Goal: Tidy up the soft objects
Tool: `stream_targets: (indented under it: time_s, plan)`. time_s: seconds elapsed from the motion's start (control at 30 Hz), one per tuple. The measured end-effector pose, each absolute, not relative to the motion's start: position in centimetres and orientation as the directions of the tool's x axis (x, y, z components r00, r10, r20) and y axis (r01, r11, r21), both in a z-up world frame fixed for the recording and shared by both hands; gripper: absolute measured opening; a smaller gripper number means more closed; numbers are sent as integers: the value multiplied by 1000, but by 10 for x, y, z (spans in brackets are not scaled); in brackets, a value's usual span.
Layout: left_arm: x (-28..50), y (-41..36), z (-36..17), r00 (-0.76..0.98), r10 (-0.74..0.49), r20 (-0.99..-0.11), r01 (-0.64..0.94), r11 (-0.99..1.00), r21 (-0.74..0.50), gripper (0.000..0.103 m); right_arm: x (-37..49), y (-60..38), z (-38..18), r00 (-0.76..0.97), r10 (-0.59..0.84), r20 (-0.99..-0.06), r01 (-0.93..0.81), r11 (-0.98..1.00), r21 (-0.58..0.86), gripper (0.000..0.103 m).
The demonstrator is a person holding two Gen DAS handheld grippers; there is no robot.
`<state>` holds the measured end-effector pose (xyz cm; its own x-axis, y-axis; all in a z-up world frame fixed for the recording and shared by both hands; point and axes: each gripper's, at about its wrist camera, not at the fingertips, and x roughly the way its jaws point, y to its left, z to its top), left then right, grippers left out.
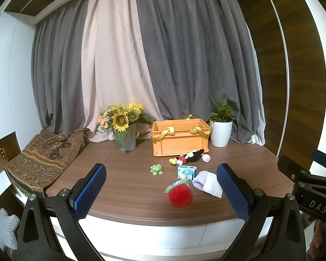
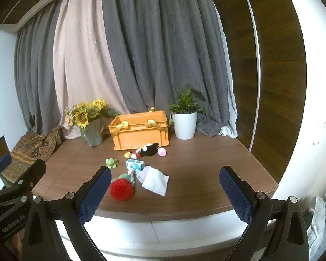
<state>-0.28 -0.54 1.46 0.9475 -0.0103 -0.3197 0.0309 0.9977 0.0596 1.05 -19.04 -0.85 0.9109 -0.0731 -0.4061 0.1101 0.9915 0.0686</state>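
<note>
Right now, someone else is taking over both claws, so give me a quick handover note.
Left claw: open, empty, held back at the table's near edge.
Right claw: open, empty, same.
Orange crate stands at the back; nothing shows inside it.
Still on the table: red pom-pom, white sock, mouse plush, green frog, small blue box.
Done: nothing. Left: everything soft.

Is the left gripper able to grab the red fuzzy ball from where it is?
Probably yes. The left gripper is open and empty, and the red ball lies near the table's front edge between its fingers' line, with nothing in front of it.
</note>
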Motion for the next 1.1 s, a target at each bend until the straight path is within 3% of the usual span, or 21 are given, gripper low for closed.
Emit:
stream_targets:
  time_s: [1.1]
  plan:
    - [-6, -6, 16, 949, -17, -314, 35, 998, 54, 103, 8, -190, -8, 914, -68, -400, 105, 992, 70, 101]
